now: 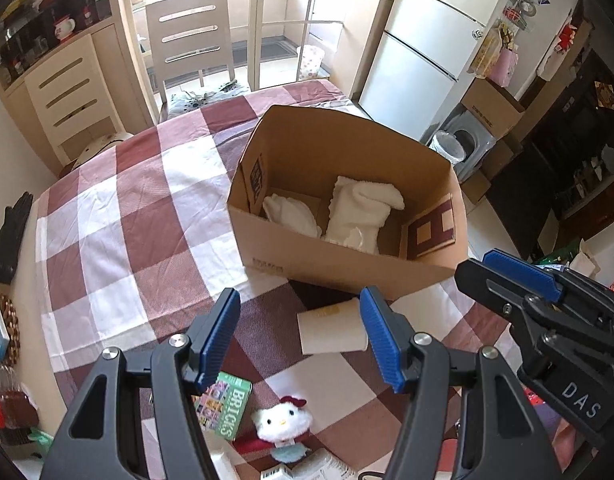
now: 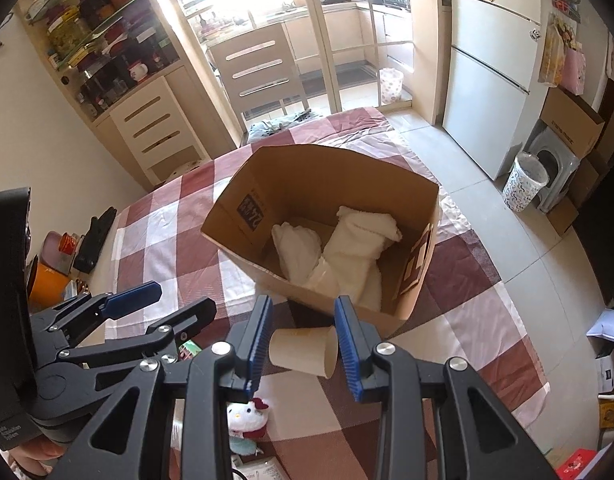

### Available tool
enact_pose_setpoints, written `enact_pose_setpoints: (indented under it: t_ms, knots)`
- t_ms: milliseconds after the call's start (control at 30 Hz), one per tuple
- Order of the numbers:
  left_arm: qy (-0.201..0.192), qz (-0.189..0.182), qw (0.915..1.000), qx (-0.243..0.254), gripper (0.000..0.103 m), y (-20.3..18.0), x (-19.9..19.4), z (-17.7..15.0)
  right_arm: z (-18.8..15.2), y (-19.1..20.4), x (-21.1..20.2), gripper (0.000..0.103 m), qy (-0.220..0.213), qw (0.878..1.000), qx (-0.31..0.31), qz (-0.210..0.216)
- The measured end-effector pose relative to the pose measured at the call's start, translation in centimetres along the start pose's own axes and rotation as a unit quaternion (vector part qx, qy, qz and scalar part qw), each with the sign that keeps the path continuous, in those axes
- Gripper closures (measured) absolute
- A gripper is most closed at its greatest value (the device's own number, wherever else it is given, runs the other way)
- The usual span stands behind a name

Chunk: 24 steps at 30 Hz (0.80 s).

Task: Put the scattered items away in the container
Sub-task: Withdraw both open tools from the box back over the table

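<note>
- Cardboard box (image 2: 243,236) stands open on the checked cloth (image 1: 119,216), just beyond both grippers, with white towels (image 2: 347,248) already inside.
- Right gripper (image 2: 303,346) is clamped on a paper cup (image 2: 303,350); the cup lies on its side, long axis across the pads, mouth toward the right.
- Box lies straight ahead and a little lower, and the right hand is the nearer.
- Left gripper (image 1: 299,338) is released and holds nothing.
- Below, a plush kitten (image 1: 281,422) and a green card pack (image 1: 227,408) are partly hidden.
</note>
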<state>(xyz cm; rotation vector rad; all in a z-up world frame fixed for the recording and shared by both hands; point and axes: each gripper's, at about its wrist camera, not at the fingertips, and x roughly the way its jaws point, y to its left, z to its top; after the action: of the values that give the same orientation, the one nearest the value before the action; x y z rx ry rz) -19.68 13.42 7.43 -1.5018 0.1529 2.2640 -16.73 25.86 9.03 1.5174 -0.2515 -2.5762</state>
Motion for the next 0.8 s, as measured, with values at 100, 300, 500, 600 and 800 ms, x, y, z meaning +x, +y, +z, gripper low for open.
enact_pose_setpoints:
  t_ms: [100,300,500,600,800]
  knots:
    - [-0.001,0.003,1.0000,-0.008,0.040,0.3,-0.7,-1.0,-0.7,0.4,-0.5,0.070,0.000,1.000,-0.006,0.001]
    - [-0.003,0.008,0.9996,-0.027,0.040,1.5,-2.1,-3.4,-2.3,1.3,-1.2,0.070,0.006,1.000,-0.019,0.009]
    - [-0.006,0.016,0.9984,-0.053,0.040,3.1,-3.3,-6.1,-4.1,2.7,-1.4,0.070,0.017,0.999,-0.041,0.015]
    - [-0.008,0.019,0.9973,-0.071,0.040,4.1,-4.0,-7.4,-4.9,3.4,-1.3,0.070,0.024,0.998,-0.051,0.019]
    - [-0.016,0.027,0.9937,-0.107,0.040,6.5,-5.6,-10.7,-6.6,4.5,-1.2,0.070,0.031,0.997,-0.070,0.031]
